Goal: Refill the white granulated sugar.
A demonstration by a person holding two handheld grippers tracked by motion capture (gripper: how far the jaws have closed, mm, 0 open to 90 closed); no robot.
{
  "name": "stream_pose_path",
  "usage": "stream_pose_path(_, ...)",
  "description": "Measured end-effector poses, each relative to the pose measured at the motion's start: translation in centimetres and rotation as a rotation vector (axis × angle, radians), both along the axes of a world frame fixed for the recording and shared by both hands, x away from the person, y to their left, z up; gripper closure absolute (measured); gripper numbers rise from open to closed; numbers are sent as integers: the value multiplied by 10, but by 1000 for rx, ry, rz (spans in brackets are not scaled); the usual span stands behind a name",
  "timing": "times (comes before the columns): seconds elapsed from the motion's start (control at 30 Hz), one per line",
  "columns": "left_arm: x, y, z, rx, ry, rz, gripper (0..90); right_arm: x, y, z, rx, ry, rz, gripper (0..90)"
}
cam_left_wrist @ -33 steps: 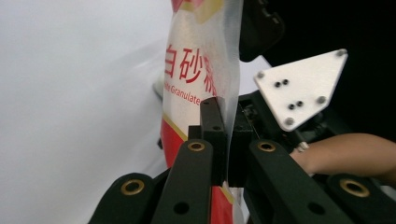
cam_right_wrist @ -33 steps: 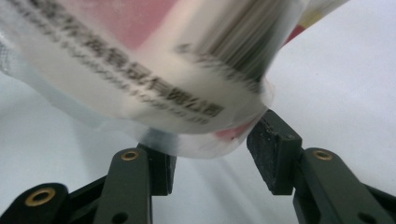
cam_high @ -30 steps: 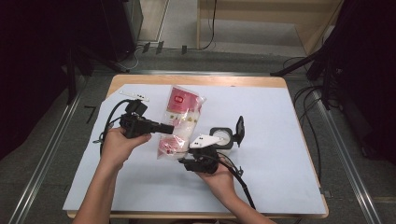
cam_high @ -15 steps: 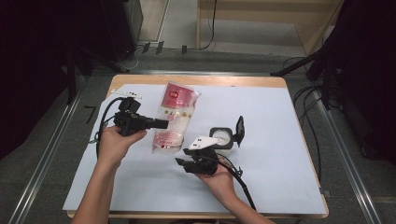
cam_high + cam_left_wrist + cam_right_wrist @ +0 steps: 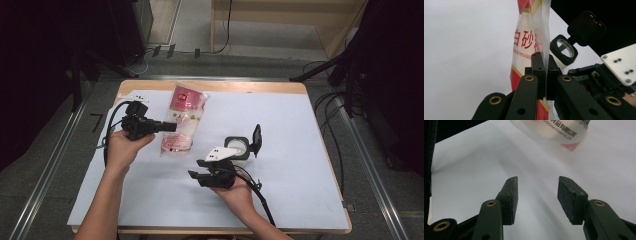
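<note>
Now the left gripper [image 5: 172, 126] is clamping the bag's [image 5: 182, 117] edge, lifting it off the table [image 5: 300, 125]; the right gripper [image 5: 196, 175] is gaping wide, just below the bag.

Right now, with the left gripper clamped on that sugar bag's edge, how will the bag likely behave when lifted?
The sugar bag is thin clear plastic, so probably floppy. The left gripper pinches only its side seam, so the filled body would likely sag and swing. The glossy film may slip.
</note>
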State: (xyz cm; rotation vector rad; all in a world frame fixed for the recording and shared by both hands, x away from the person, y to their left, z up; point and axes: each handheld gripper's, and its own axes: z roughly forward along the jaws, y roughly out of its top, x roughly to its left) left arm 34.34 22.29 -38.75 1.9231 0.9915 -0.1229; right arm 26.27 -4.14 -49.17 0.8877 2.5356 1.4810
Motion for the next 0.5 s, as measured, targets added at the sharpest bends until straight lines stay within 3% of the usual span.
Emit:
stream_pose_path(0.1, 5, 1, -4, 4, -29, 7, 900, 0, -2, -1, 2, 6, 2, 518)
stream_pose_path(0.3, 18, 0, -16, 20, -50, 11, 900, -2, -7, -2, 0, 9, -8, 522)
stream_pose_path(0.5, 28, -1, -32, 37, -28, 4, 900, -3, -11, -2, -1, 8, -18, 522)
